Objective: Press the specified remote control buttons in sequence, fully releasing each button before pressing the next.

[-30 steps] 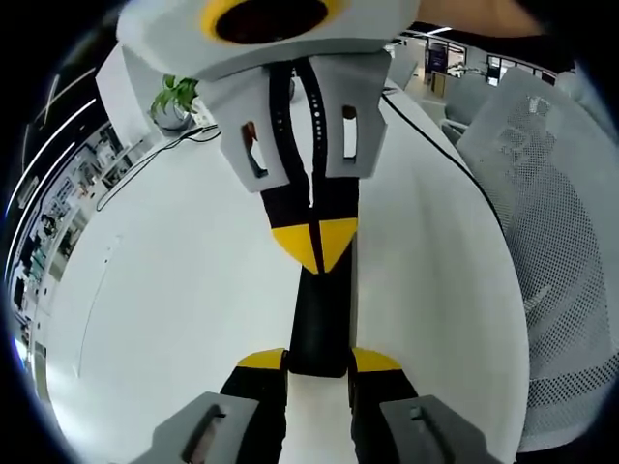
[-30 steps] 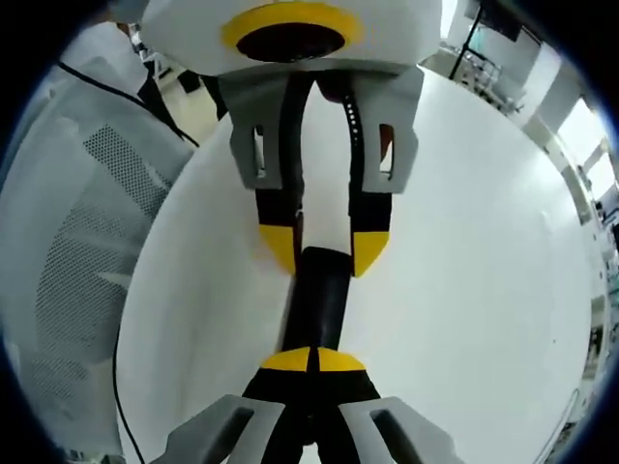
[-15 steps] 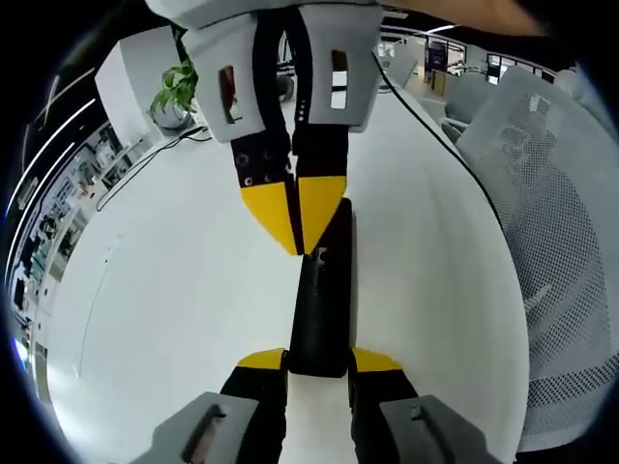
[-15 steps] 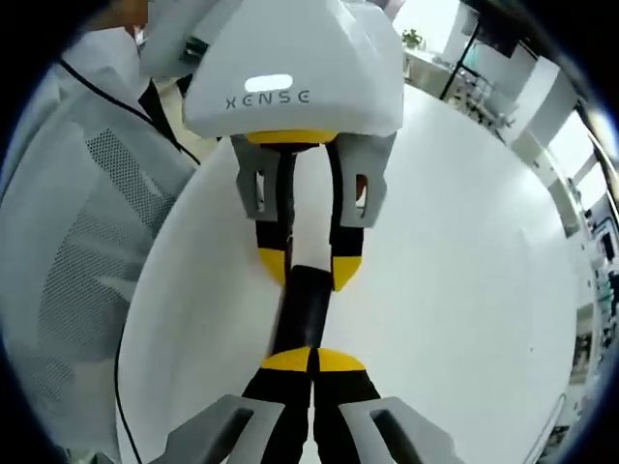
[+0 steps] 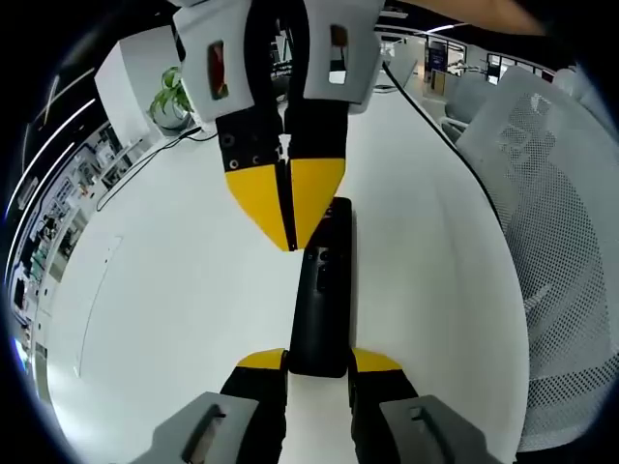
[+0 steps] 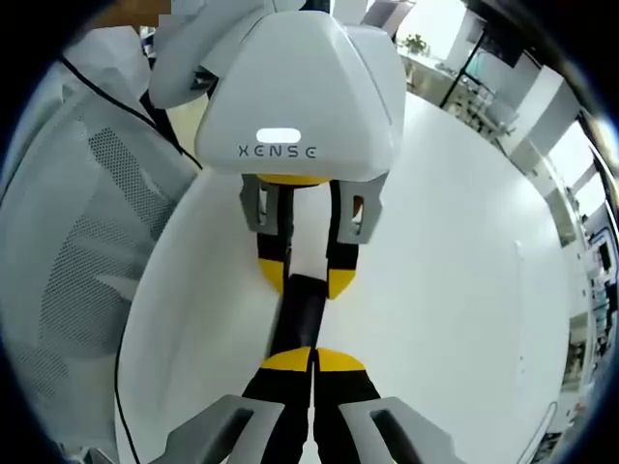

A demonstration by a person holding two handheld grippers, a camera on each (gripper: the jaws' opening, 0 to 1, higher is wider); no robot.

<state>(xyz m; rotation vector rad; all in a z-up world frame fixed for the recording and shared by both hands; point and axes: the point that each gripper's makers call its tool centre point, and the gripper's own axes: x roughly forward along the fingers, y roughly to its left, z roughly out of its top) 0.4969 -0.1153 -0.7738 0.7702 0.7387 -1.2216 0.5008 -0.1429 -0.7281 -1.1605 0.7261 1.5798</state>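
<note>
A black remote (image 5: 320,309) lies lengthwise on the white table (image 5: 174,290), and my left gripper (image 5: 319,361) is shut on its near end, one yellow tip on each side. From the top of the left gripper view my right gripper (image 5: 289,232) comes down shut, its yellow tips over the remote's button area; I cannot tell whether they touch it. In the right gripper view my right gripper (image 6: 312,360) is shut over the remote (image 6: 298,311). The left gripper (image 6: 306,278) faces it under a white housing and clamps the remote's far end.
A white mesh chair (image 5: 556,242) stands beside the table edge, seen also as the mesh chair (image 6: 77,251) in the right gripper view. A black cable (image 5: 430,121) runs along the table edge. A potted plant (image 5: 172,97) sits at the far end of the table.
My right gripper has pulled back and up along the remote, so it looms larger in the left gripper view and uncovers more buttons. The left gripper keeps its hold and the remote stays put.
</note>
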